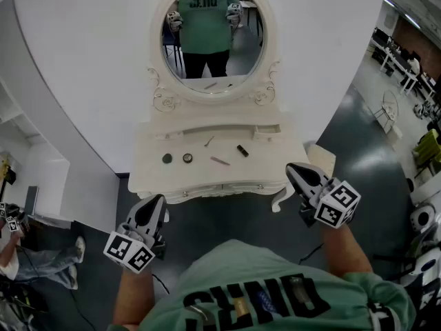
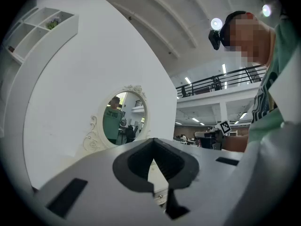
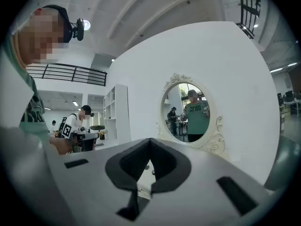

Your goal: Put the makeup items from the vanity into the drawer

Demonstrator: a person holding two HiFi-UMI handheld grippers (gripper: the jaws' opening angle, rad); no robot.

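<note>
While both pairs of jaws sit clenched on nothing, left gripper (image 1: 154,201) and right gripper (image 1: 295,169) hang short of the vanity (image 1: 275,150). Makeup lies mid-frame on its top: two compacts (image 1: 167,158), pencil (image 1: 209,141), lipstick (image 1: 242,150) and slim stick (image 1: 220,161), whose long axis runs left-right, right end dipping. Risk: a nudged stick rolls off the front edge, and the drawer (image 1: 220,187) looks shut.

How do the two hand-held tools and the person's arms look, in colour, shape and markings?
The left tool and the right tool have light grey bodies tapering to a point, with black jaw pads. Each carries a white cube with black square markers. The person wears a green short-sleeved T-shirt with dark lettering.
</note>
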